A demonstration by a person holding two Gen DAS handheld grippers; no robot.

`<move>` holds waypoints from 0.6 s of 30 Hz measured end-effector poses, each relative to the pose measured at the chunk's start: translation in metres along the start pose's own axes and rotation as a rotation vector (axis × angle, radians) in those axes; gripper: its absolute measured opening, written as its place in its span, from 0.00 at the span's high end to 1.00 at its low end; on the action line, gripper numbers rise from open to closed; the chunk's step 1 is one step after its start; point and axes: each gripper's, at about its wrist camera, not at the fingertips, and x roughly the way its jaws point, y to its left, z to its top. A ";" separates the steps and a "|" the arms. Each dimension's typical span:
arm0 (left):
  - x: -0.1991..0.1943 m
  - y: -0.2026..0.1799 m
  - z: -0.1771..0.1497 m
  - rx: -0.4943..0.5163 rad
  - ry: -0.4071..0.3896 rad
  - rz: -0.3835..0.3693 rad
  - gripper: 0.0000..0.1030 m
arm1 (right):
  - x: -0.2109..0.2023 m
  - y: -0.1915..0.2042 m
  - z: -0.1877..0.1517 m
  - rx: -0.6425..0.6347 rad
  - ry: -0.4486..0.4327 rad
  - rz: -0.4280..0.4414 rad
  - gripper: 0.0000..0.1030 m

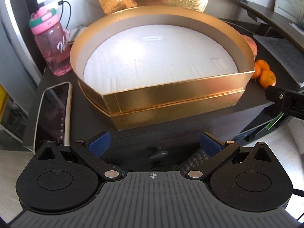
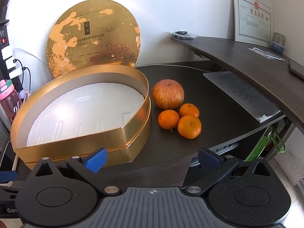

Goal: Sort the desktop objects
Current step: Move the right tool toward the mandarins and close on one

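Observation:
A gold box (image 1: 171,89) (image 2: 76,144) with a white foam floor stands open on the dark desk. To its right lie an apple (image 2: 168,94) (image 1: 250,44) and three tangerines (image 2: 189,126) (image 1: 267,77) in a cluster. My left gripper (image 1: 154,143) is open, held in front of the box's straight front wall with nothing between its blue pads. Open as well, my right gripper (image 2: 152,158) hovers off the desk's front edge, short of the fruit. Part of the right gripper (image 1: 285,99) shows at the right edge of the left wrist view.
The gold lid (image 2: 93,36) leans on the wall behind the box. A pink bottle (image 1: 52,43) and a phone (image 1: 53,114) sit left of the box. Papers (image 2: 243,95) lie to the right under a raised shelf (image 2: 247,60). Charger cables (image 2: 24,72) hang at the left.

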 end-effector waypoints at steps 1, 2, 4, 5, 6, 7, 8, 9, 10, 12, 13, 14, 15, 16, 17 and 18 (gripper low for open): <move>0.000 0.002 0.000 -0.008 0.003 -0.010 0.00 | 0.000 0.000 0.001 0.000 -0.002 0.001 0.00; 0.000 0.004 -0.001 -0.014 0.006 -0.022 0.00 | -0.001 -0.001 0.001 0.001 -0.004 0.003 0.00; 0.001 0.005 -0.002 -0.004 0.012 -0.075 0.00 | -0.002 -0.002 0.003 0.004 -0.003 0.008 0.00; 0.001 0.006 -0.003 0.001 0.014 -0.101 0.00 | -0.002 -0.002 0.004 0.008 -0.001 0.012 0.00; 0.000 0.004 -0.004 0.014 0.011 -0.125 0.00 | -0.003 -0.004 0.006 0.015 0.001 0.018 0.00; -0.001 0.002 -0.005 0.027 0.006 -0.145 0.00 | -0.003 -0.006 0.007 0.022 0.002 0.024 0.00; -0.003 0.001 -0.006 0.038 -0.004 -0.159 0.00 | -0.004 -0.007 0.009 0.031 0.001 0.030 0.00; -0.005 0.000 -0.007 0.049 -0.014 -0.172 0.00 | -0.004 -0.008 0.010 0.038 -0.001 0.037 0.00; -0.007 -0.002 -0.008 0.061 -0.021 -0.183 0.00 | -0.005 -0.009 0.011 0.042 -0.006 0.043 0.00; -0.008 -0.003 -0.007 0.065 -0.013 -0.203 0.00 | -0.006 -0.010 0.013 0.042 -0.014 0.057 0.00; -0.007 -0.002 -0.006 0.060 -0.006 -0.215 0.00 | -0.007 -0.011 0.014 0.042 -0.018 0.064 0.00; -0.006 0.000 -0.006 0.044 0.002 -0.225 0.00 | -0.007 -0.013 0.016 0.043 -0.021 0.073 0.00; -0.005 0.003 -0.006 0.023 0.002 -0.225 0.00 | -0.008 -0.014 0.016 0.045 -0.023 0.086 0.00; -0.006 0.005 -0.006 0.011 -0.015 -0.212 0.00 | -0.008 -0.015 0.017 0.051 -0.027 0.103 0.00; -0.006 0.007 -0.006 -0.001 -0.032 -0.200 0.00 | -0.009 -0.018 0.017 0.066 -0.035 0.128 0.00; -0.007 0.009 -0.005 -0.013 -0.050 -0.185 0.00 | -0.009 -0.022 0.017 0.089 -0.044 0.156 0.00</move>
